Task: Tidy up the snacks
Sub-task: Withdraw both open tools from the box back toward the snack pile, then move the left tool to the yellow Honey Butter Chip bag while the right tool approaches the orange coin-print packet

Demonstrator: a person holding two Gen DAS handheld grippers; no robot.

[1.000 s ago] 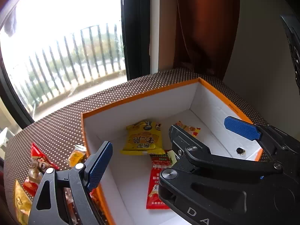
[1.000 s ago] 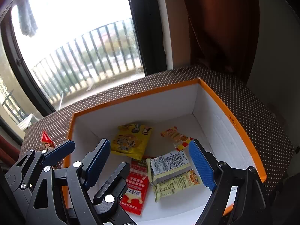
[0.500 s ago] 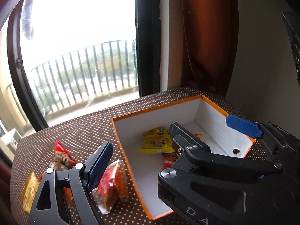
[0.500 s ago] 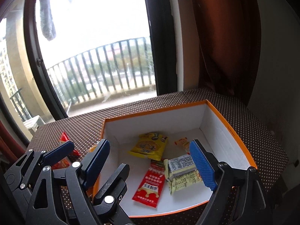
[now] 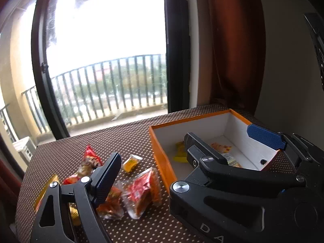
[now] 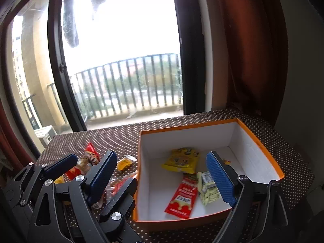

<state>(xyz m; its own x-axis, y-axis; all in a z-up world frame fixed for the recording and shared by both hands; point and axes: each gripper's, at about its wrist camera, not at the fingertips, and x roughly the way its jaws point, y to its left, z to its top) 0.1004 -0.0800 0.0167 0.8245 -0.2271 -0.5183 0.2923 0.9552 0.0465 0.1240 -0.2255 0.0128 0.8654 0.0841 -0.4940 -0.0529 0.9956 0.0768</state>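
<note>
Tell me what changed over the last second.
Both grippers pulled back and up from the orange box, so the loose snacks on the dotted tablecloth came into view. The right gripper has its jaws opening, nothing between them; the left gripper stays open and empty. Nothing was picked up. The yellow packet, red sachet and pale packs lie unmoved inside.

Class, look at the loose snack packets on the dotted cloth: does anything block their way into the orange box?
Only the orange cardboard box's near-left wall stands between the clear-wrapped red snack packets and its white inside. The top is open, with no lid visible.
</note>
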